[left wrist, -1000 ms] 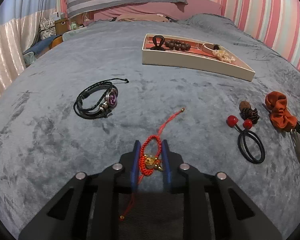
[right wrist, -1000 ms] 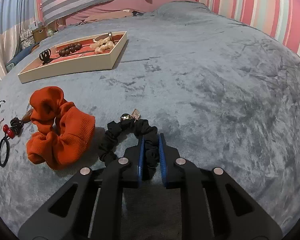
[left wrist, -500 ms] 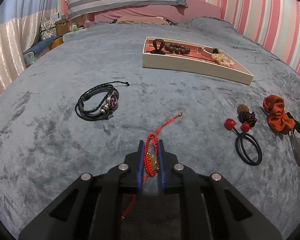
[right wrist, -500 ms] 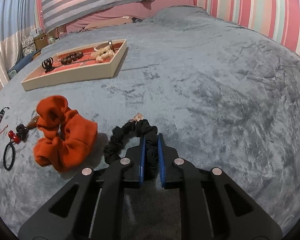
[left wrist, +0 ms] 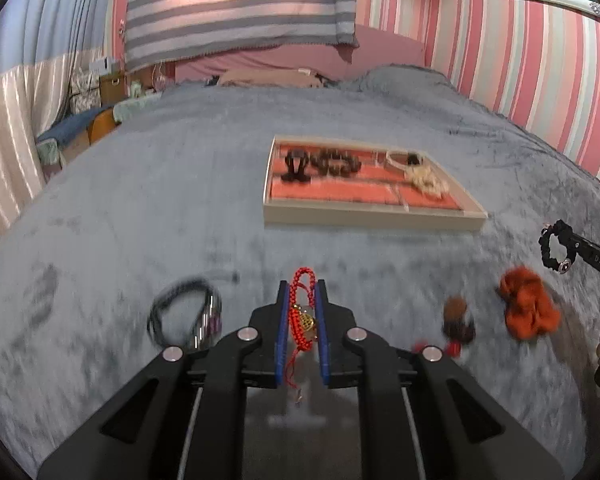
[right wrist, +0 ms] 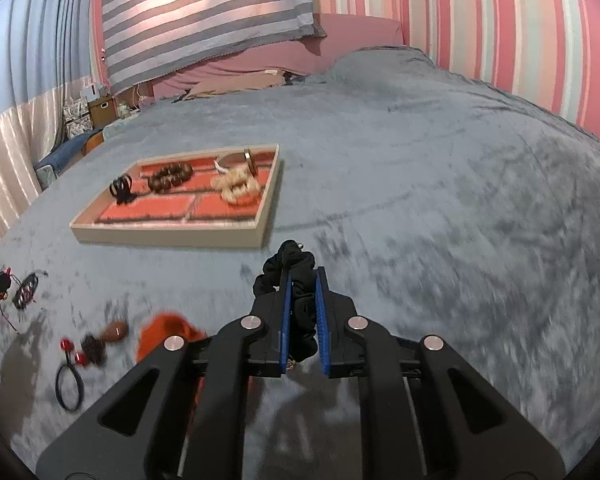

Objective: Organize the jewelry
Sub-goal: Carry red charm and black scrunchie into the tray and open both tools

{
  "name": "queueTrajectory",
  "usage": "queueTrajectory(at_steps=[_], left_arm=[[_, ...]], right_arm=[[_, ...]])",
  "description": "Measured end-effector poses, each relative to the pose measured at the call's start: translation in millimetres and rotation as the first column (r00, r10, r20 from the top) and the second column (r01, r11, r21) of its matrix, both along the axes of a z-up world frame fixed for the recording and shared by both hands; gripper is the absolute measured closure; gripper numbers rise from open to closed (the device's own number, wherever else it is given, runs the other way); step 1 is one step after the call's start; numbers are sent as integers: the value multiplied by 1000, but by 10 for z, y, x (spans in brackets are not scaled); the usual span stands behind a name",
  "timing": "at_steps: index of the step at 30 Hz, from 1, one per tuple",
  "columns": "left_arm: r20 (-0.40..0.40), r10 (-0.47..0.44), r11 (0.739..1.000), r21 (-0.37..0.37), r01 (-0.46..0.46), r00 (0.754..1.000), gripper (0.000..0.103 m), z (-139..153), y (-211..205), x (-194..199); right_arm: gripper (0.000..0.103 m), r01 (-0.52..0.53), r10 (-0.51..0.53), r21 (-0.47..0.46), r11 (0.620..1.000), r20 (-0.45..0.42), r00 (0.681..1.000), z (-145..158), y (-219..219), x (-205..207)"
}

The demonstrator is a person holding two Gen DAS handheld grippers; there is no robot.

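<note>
A: Currently your left tongs [left wrist: 302, 298] pinch the red braided bracelet [left wrist: 301, 312]. Its gold charm sits between the blue pads [left wrist: 283, 332], its loop pokes out past the fingertips, and a thin tail hangs down behind. It is lifted clear of the grey bed [left wrist: 140, 208].

B: And your right tongs?

A: Your right tongs [right wrist: 302, 292] are pressed onto the black scrunchie [right wrist: 296, 276]. Its bunched fabric fills the gap between the pads and bulges out ahead and to the left. In the left wrist view the same scrunchie shows as a ring at the far right edge, held above the bed.

B: Where is the tray?

A: The jewelry tray [right wrist: 172, 236] lies flat on the bed, ahead of both tongs. Its red lining is split into compartments. A dark claw clip [right wrist: 122, 190] stands at its left end, a ring of brown beads [right wrist: 170, 176] lies just right of that, and a cream beaded piece [right wrist: 238, 188] fills the right part.

B: Loose items on the bed?

A: Left wrist view, much blurred: a black cord bracelet [left wrist: 188, 316] left of your left tongs; an orange scrunchie [left wrist: 528, 308] and a small brown item [left wrist: 456, 316] to the right. Right wrist view: a black hair tie with red balls [right wrist: 70, 376] at lower left.
</note>
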State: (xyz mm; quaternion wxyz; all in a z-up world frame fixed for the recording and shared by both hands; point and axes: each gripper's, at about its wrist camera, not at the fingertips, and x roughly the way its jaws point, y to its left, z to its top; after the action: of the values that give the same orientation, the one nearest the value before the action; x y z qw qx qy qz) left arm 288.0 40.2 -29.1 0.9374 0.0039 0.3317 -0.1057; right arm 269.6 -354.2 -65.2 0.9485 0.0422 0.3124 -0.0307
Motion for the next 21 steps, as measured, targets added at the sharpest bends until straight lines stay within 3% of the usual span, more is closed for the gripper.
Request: queueTrajectory(at_steps=[12, 21], left_arm=[[-34, -6, 1000, -23, 5, 999, 90, 267, -401, 1261], [-113, -32, 999, 28, 35, 993, 90, 42, -881, 2174]], right_arm=[[91, -78, 78, 1, 997, 9, 997, 430, 323, 1153], [91, -132, 130, -16, 991, -98, 987, 244, 669, 2094]])
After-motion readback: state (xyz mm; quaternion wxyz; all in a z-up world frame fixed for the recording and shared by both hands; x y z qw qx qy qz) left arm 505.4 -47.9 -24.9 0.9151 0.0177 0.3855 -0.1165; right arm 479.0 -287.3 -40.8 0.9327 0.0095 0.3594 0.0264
